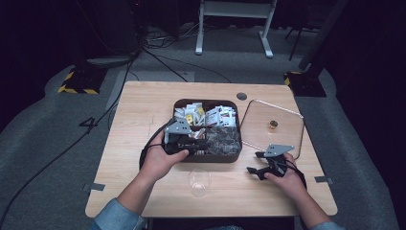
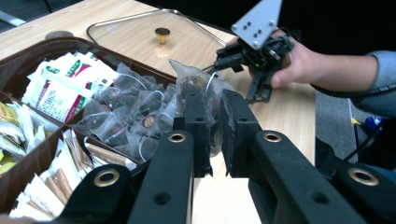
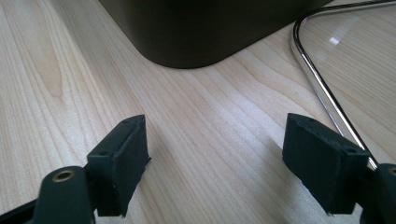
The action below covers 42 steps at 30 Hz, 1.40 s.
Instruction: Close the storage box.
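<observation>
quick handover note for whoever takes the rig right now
Left gripper: shut on a clear tea bag, held above the brown box.
Right gripper: open, holds nothing, low over the table between the box and the glass lid.
Glass stands empty near the front edge.
Done: lid off, one bag picked.
Left, probably: put the bag in the glass.
</observation>
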Tool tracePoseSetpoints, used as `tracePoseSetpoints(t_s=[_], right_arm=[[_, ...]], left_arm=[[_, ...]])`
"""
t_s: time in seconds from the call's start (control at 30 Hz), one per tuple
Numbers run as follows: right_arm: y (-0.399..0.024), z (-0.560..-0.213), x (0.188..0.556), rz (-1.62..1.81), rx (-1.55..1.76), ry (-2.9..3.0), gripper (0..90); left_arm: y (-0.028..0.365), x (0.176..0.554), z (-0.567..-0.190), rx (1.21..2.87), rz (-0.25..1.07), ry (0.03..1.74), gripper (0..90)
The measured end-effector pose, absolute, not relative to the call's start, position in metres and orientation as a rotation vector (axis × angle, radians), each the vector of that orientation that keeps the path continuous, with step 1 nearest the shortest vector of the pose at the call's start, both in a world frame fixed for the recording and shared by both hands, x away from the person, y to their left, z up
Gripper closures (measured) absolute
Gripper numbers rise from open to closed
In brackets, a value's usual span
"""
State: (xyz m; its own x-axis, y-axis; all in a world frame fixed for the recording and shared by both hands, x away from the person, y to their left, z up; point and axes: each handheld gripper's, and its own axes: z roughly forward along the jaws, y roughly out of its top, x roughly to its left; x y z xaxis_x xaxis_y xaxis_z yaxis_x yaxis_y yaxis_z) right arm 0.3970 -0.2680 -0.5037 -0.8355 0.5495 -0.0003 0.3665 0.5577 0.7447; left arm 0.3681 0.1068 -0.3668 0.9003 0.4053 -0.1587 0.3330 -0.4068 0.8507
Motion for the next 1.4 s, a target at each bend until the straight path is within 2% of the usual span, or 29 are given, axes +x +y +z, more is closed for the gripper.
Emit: tracePoseSetpoints(t_s=[0.53, 0.8, 1.4], right_arm=[[-0.268, -0.504, 0.397, 1.143, 0.766, 2.560, 22.3], [-0.268, -0.504, 0.397, 1.143, 0.766, 2.560, 22.2], [-0.268, -0.504, 0.397, 1.143, 0.766, 2.560, 22.3]], left_arm=[[0.127, 0.339, -0.381, 2.038, 0.081, 0.533, 82.4], [0.120, 0.323, -0.391, 2.088, 0.028, 0.490, 82.4], [0.114, 0.317, -0.407, 2.201, -0.024, 0.461, 82.4]])
